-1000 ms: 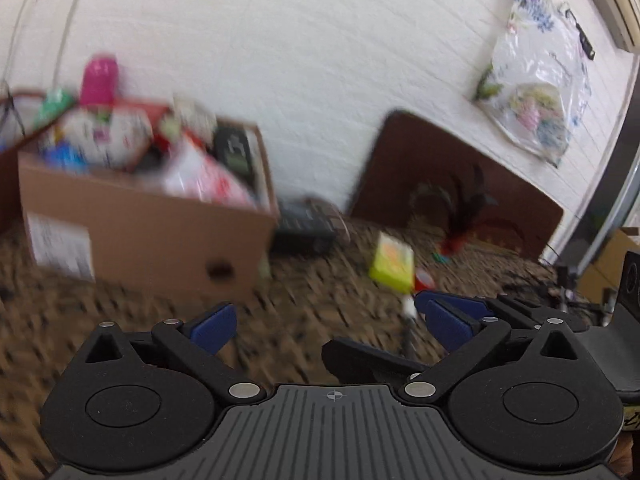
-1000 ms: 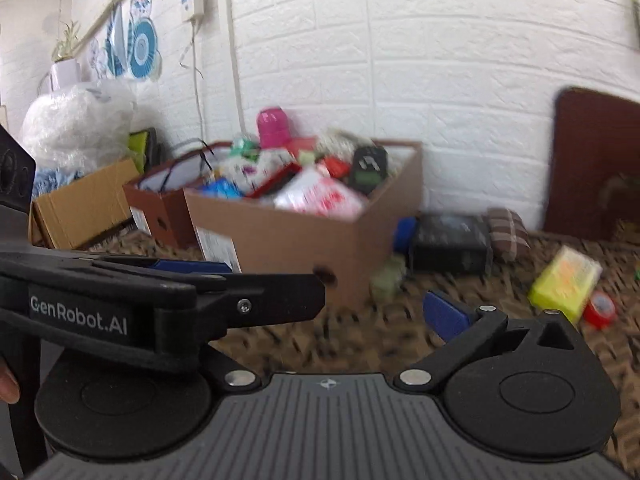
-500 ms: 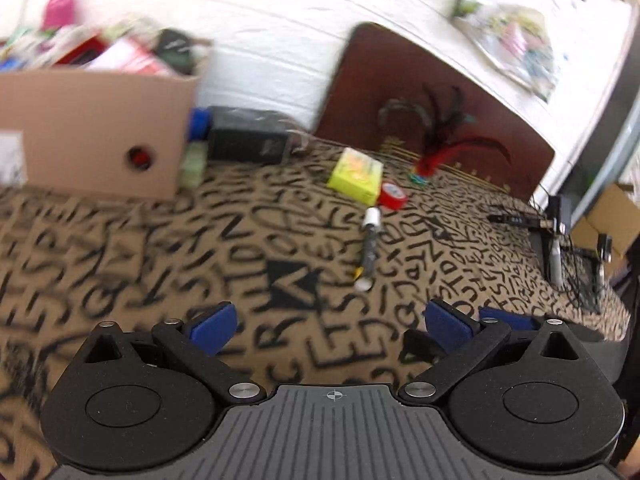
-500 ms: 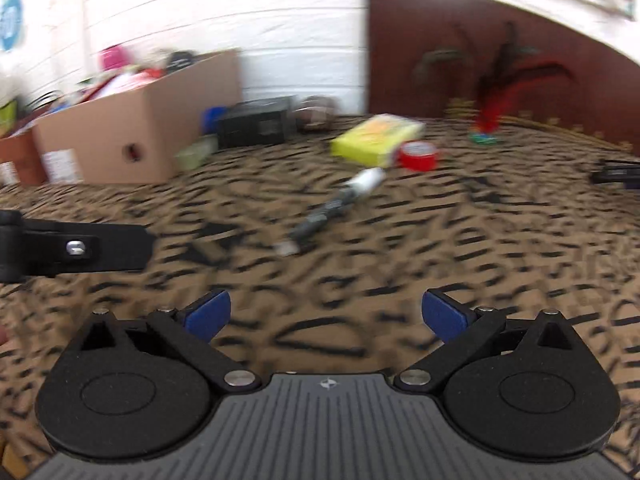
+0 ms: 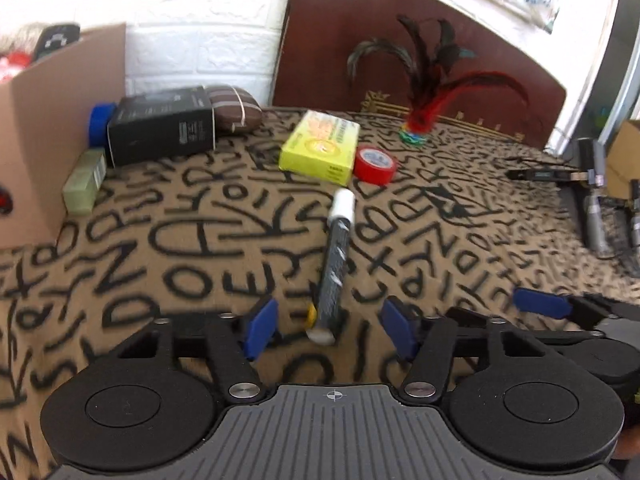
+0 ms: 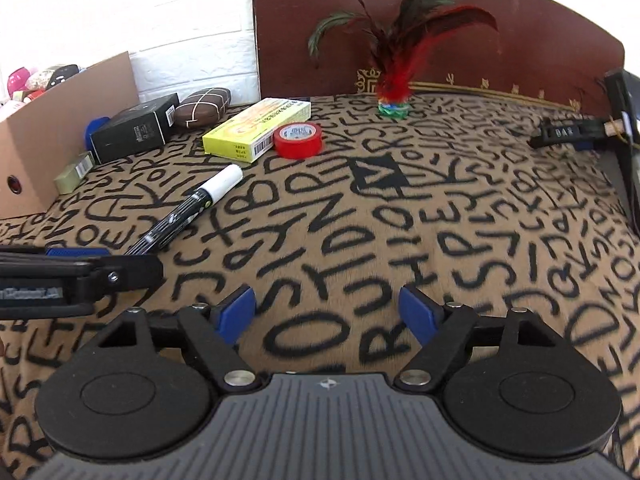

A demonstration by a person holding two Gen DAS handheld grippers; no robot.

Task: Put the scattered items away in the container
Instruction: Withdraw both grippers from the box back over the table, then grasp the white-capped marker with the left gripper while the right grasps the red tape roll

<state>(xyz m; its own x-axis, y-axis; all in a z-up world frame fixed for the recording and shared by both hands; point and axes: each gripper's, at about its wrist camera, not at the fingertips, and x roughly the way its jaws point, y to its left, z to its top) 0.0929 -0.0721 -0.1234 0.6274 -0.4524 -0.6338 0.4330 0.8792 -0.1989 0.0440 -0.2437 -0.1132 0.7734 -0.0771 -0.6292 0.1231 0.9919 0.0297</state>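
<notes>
While the left wrist camera looks down along the left gripper (image 5: 326, 330), its jaws stand apart and have just been closing, with the near end of a black marker (image 5: 335, 268) lying between the blue pads but touching neither. The marker has a white cap at its far end and lies on a tan cloth printed with black letters (image 5: 192, 248) that covers the tabletop. Beyond the cap sit a yellow box (image 5: 320, 146) and, just beside it on the right, a red tape roll (image 5: 375, 165). Farther back stands a feather shuttlecock (image 5: 418, 128) before a dark wooden board (image 5: 332, 44). At the left edge is the cardboard box (image 5: 52, 128), the container, with a black carton (image 5: 160, 126), a brown pouch (image 5: 236, 108) and a small pale green box (image 5: 84, 182) close by it. The right gripper's blue-tipped finger (image 5: 542, 306) shows at lower right.

From the right wrist camera, the right gripper (image 6: 328, 314) hangs over bare cloth; its jaws are open, have just been closing, and have nothing between them. The marker (image 6: 188, 210) lies up and to the left, slanting toward the left gripper's finger (image 6: 80, 270) at the left edge. The yellow box (image 6: 258, 128) and red tape roll (image 6: 298, 140) touch or nearly touch. The cardboard box (image 6: 68, 136) stands at far left, filled with items that are too small to tell apart.
</notes>
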